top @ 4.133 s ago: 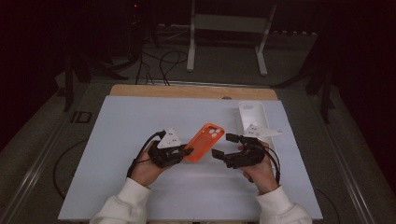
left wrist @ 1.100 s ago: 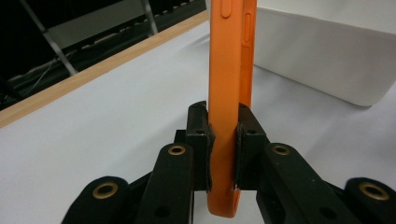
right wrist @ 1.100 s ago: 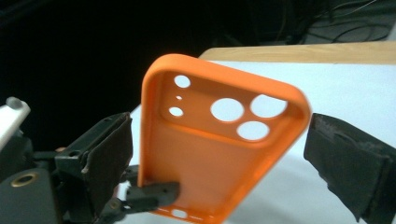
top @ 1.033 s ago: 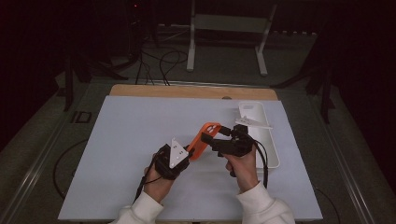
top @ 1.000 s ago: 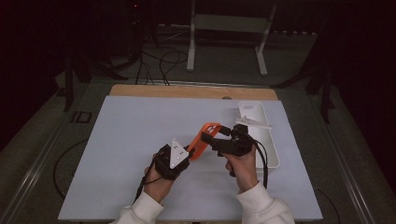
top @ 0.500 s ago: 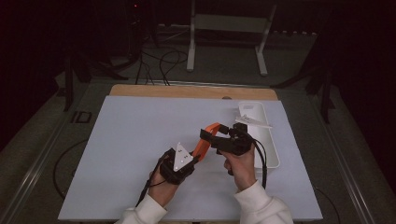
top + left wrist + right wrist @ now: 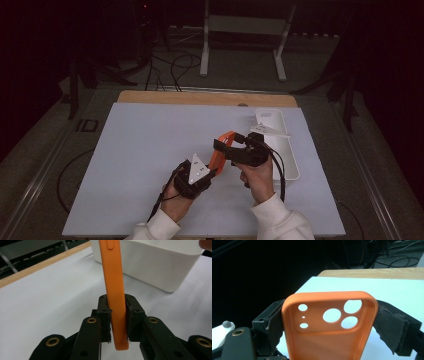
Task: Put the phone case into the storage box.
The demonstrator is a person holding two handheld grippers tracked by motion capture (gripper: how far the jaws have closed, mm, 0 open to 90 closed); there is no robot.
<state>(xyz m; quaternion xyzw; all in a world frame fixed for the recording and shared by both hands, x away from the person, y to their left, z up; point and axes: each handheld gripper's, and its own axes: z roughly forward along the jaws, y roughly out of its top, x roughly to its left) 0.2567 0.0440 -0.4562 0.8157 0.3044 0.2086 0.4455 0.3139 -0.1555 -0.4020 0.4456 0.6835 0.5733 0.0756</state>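
Above the desk (image 7: pixel 125 165), the orange phone case (image 7: pixel 220 152) hangs between both tools. Left hand-held gripper (image 7: pixel 212 172) clamps its lower edge, while right hand-held gripper (image 7: pixel 220 146) squeezes its sides near the white bin (image 7: pixel 290 155).
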